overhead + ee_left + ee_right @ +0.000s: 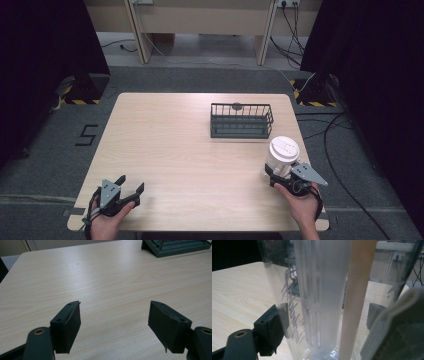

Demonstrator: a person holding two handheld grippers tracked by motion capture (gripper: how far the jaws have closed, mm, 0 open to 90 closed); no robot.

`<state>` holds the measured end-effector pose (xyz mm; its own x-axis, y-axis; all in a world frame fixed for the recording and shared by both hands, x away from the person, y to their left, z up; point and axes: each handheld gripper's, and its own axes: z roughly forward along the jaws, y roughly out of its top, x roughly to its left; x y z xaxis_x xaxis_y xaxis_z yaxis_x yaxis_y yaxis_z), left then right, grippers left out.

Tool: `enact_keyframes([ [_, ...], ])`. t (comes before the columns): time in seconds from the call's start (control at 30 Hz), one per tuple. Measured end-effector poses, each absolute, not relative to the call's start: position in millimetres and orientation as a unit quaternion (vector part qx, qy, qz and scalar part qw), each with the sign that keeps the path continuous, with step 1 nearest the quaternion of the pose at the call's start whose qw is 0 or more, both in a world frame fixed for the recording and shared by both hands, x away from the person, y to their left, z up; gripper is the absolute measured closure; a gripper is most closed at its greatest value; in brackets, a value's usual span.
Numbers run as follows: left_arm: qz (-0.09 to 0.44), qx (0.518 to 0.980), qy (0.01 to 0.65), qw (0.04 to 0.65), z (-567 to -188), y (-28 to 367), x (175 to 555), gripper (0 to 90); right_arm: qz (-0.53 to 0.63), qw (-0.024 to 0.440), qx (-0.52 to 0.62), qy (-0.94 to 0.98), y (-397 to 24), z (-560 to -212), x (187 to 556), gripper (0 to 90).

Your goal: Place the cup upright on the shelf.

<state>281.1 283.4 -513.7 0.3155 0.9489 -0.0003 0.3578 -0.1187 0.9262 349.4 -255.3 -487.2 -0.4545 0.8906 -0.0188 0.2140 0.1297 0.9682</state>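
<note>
A clear plastic cup point(282, 155) with a white lid stands upright at the table's right edge. My right gripper point(280, 175) is shut on its lower body. In the right gripper view the cup point(322, 290) has a frosted inner tube and grey lettering, and the gripper point(328, 317) has one black jaw pressed on each side of it. My left gripper point(131, 184) rests open near the front left corner of the table. In the left gripper view it point(115, 307) has its jaws wide apart over bare wood, holding nothing.
A dark wire basket point(240, 131) stands on the light wooden table point(175, 150) behind the cup, right of centre, and shows at the top right of the left gripper view point(175, 248). Cables point(340, 150) lie on the grey floor at the right.
</note>
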Motion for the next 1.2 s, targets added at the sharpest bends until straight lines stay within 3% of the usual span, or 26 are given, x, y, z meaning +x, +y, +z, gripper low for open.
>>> enact_keyframes([
  [1.2,0.324,0.673,0.487,0.453,-514.2,283.7,281.3,25.8,0.526,0.342,0.402,0.667,-243.8,-457.0,379.4,18.6],
])
